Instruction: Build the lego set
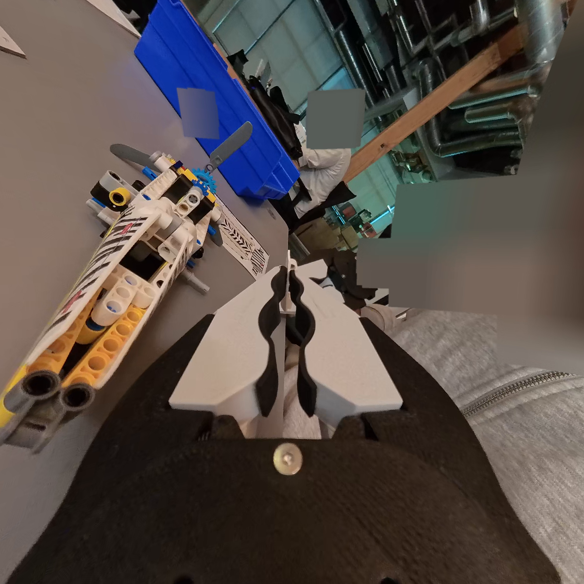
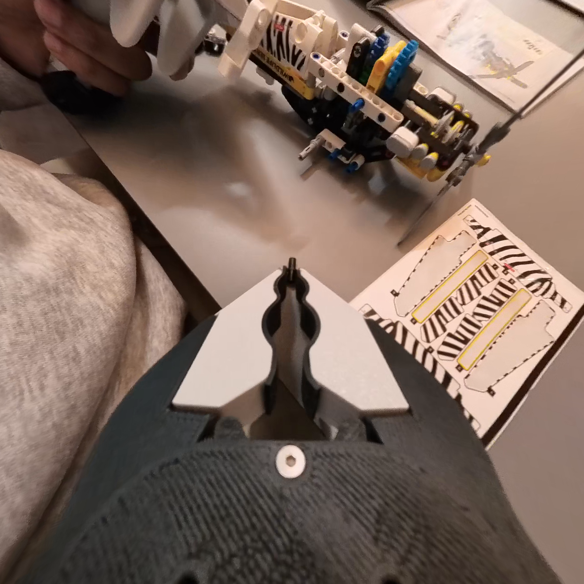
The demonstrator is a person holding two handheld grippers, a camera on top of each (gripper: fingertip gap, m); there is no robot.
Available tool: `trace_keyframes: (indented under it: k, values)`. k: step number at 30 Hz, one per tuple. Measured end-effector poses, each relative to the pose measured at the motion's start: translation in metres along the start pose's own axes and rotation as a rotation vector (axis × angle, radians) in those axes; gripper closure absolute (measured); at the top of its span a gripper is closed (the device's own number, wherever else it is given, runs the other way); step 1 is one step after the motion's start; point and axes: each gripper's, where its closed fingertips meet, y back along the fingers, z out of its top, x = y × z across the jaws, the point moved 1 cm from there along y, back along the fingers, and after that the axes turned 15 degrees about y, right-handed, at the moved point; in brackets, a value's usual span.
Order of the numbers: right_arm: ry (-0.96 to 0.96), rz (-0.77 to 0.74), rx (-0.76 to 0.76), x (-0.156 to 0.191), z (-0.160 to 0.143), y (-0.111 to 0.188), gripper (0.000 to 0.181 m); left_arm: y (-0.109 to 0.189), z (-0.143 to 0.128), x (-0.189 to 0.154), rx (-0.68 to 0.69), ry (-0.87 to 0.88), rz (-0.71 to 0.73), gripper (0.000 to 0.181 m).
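Note:
The lego model (image 1: 142, 237), white with zebra stripes, yellow beams and a blue gear, lies on the grey table; it also shows in the right wrist view (image 2: 363, 94). My left gripper (image 1: 288, 271) is shut on a thin white lego piece (image 1: 287, 300), seen edge-on, just right of the model near the table edge. It also shows blurred in the right wrist view (image 2: 151, 38), held by a hand. My right gripper (image 2: 291, 275) is shut on a small black pin (image 2: 291, 267) that sticks out of its tips above the table, short of the model.
A zebra sticker sheet (image 2: 474, 316) lies right of my right gripper and shows beyond the model in the left wrist view (image 1: 243, 243). An instruction booklet (image 2: 474, 41) lies behind the model. A blue bin (image 1: 205, 94) stands farther back. A grey sleeve (image 2: 63, 284) hangs by the table edge. The grippers' ends are close to 12 cm from one another.

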Motion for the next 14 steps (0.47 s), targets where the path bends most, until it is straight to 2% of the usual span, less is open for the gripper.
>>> trace_keyframes:
  k: [4,11,14]
  values:
    - [-0.019,-0.018,0.008,-0.001,0.001,-0.002,0.178,0.0,-0.001,0.0,0.003,-0.007,0.007,0.181]
    - [-0.089,0.035,0.017,-0.004,0.004,-0.003,0.179,0.0,-0.001,0.0,0.003,-0.01,0.006,0.181]
    - [-0.072,0.057,-0.103,-0.009,0.03,0.004,0.179,0.0,-0.004,-0.004,0.028,0.045,-0.047,0.181]
